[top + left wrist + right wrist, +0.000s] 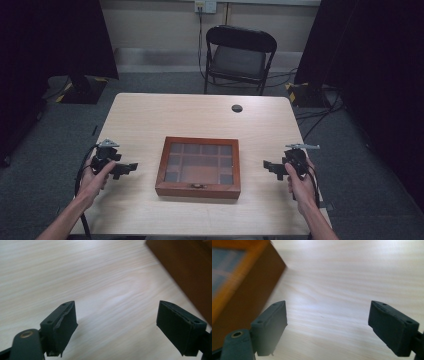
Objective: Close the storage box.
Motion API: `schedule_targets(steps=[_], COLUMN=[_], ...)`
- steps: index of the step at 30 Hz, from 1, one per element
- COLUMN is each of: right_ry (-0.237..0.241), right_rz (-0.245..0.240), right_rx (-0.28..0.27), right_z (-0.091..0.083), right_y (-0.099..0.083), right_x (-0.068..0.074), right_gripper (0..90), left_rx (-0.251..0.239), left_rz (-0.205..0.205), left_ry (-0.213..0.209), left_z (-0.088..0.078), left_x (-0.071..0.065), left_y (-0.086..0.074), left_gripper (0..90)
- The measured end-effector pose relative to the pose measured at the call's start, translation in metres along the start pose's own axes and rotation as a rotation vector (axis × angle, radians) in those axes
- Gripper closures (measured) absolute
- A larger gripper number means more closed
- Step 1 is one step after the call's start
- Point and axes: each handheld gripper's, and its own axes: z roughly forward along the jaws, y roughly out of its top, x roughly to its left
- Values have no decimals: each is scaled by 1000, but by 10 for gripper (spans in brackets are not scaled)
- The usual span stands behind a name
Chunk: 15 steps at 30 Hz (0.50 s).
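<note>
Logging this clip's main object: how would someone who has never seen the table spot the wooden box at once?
On the pale wooden table, look between the left gripper and the right gripper. The wooden box lies flat there, reddish brown, with a glass lid over a grid of compartments and a small metal clasp on its near side.

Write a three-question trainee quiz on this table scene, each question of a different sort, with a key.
1. True or false: the wooden box has its lid shut.
2. Multiple choice: the left hand-held gripper is (A) clamped on the box, (B) open beside the box without touching it, (C) resting on the chair.
3. Fill in: between the pads of the right hand-held gripper there is nothing but the bare ____.

Key:
1. True; the glass-paned lid lies flat and the front latch sits closed.
2. B
3. table
</note>
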Motion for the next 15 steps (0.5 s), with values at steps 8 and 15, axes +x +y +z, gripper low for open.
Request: schedule_targets(steps=[8,15], right_ry=[-87,-176], right_rz=[-12,-125], right_rx=[107,22], right_z=[26,39], right_y=[-14,-25], right_x=[5,15], right_gripper=[149,23], left_rx=[58,-50], left_rz=[-11,-38], left_ry=[155,190], left_z=[18,27], left_x=[6,1], left_y=[-7,-16], left_gripper=[144,25])
